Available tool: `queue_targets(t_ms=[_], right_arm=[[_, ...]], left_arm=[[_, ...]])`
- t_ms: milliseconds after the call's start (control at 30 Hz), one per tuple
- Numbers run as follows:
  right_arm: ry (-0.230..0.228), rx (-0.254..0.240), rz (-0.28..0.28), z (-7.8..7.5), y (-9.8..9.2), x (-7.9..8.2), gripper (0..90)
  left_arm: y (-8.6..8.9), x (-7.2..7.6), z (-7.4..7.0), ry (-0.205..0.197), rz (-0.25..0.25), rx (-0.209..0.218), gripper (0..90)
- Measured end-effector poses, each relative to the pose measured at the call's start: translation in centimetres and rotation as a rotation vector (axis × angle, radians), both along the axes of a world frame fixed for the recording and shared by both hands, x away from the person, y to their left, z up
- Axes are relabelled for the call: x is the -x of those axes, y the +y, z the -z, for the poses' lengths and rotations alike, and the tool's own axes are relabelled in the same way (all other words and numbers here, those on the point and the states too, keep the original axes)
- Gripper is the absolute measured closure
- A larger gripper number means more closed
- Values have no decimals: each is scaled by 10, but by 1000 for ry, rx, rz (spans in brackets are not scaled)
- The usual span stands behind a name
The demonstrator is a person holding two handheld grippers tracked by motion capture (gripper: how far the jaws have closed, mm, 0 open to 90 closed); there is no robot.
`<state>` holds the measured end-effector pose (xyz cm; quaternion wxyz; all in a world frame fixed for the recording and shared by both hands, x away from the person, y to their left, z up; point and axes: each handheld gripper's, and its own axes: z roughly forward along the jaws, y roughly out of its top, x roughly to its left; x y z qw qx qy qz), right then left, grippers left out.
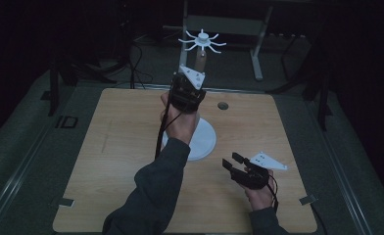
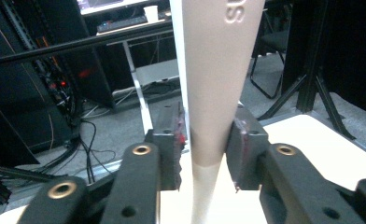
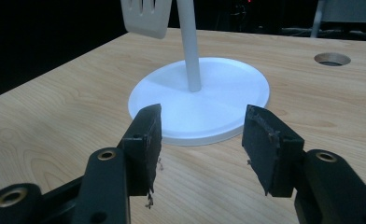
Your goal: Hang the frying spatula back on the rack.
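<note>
where the table's (image 1: 107, 161) near edge meets the person's sleeves, the right gripper (image 1: 235, 164) sits lowest in the high view, on the near right of the white round base (image 1: 207, 142). its jaws stand well apart with nothing between them; in the right gripper view they frame bare wood just short of the base (image 3: 218, 93). right hand (image 1: 261, 193) rests low over the tabletop.

past that, the base lies flat near the table's middle, a thin white pole (image 3: 190, 51) rising upright from its centre. a slotted pale spatula head (image 3: 146, 16) hangs beside the pole, above the base's left side in the right gripper view.

higher over the base, the left hand (image 1: 180, 125) lifts the left gripper (image 1: 192, 73) up beside the pole. in the left gripper view (image 2: 204, 154) a tapered beige handle (image 2: 216, 79) stands upright between the pads (image 2: 244, 144); they sit right against its sides, whether pressing or just loosened i cannot tell.

above the gripper, the stand's top carries a white ring of curved hooks (image 1: 202, 41). beyond the base, a small round hole (image 1: 223, 105) in the tabletop.
</note>
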<state>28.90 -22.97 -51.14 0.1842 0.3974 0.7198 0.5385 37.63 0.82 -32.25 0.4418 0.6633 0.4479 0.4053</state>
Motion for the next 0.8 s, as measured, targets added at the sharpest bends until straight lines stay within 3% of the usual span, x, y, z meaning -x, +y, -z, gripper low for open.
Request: queue_targets(t_ms=[300,500,700,767,800], right_arm=[[1,11,6,1,0,0,469],[1,15,9,1,-1,0,466],[5,21,26,2,-6,-1,460],[11,28,34,2,-9,-2,455],[13,34,40,3,-10,-3,453]], left_arm=[[5,9,0,-25,94,44,486],[5,17,0,-34,136,43,394],[19,34,10,-5,255,66,348],[21,36,12,-1,267,60,346],[29,41,18,21,295,59,346]])
